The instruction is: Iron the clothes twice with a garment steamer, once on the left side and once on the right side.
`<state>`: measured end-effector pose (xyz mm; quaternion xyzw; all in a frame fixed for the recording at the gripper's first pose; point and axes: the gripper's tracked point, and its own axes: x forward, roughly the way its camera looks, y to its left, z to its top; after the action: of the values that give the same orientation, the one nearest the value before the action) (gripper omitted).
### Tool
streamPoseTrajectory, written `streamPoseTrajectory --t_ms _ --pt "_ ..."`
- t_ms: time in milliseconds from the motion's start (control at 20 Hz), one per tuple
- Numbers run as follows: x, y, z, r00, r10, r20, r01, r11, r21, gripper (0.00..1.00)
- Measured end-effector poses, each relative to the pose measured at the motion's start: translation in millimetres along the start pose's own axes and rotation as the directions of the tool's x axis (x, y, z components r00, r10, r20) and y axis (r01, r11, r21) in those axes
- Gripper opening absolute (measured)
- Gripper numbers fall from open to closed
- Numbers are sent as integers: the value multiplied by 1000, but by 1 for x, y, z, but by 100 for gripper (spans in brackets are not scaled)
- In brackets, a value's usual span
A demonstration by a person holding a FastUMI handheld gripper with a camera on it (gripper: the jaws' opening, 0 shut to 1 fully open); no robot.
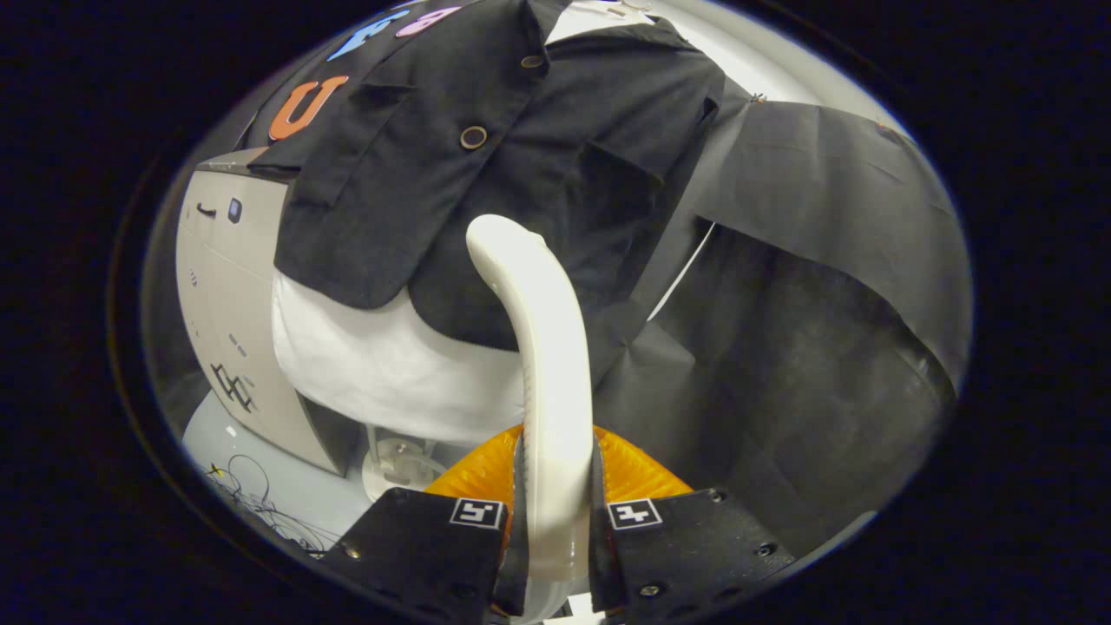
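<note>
A black cloth (pixel 807 286) is hanging as the booth's wall, spreading beyond the claw and off to its right. Ahead of the claw and a little to its left, a dark shirt (pixel 486 165) is draping over a white torso form (pixel 382 365), whose pale lower part is showing below the hem. The shirt is carrying round buttons, one button (pixel 473 137) sitting near the middle of the front placket, and a chest pocket is showing on each side. Left of the form, a grey cabinet (pixel 230 321) is standing on a pale floor, with a tangle of thin cables (pixel 260 503) lying before it. Under the form, a white stand base (pixel 399 464) is resting on that floor, just ahead of the left finger.

The claw (pixel 555 521) is gripping the steamer (pixel 542 347): both fingers are pressing against the sides of its white handle, which is rising straight up between them and curving forward so that its head is lying against the lower edge of the shirt, right of the button line. Each finger is bearing a small square marker near its tip. An orange ribbed part (pixel 634 473) is showing just behind the handle, between and above the fingers.
</note>
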<state>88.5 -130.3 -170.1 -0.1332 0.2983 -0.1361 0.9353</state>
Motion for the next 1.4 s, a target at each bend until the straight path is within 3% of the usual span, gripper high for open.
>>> streamPoseTrajectory --t_ms 400,650,1400 --pt "-8 21 -36 997 41 -71 -41 999 -8 31" --pt "-31 19 -26 998 53 -41 -51 998 44 31" --pt "-181 -37 9 995 34 92 -48 987 153 31"
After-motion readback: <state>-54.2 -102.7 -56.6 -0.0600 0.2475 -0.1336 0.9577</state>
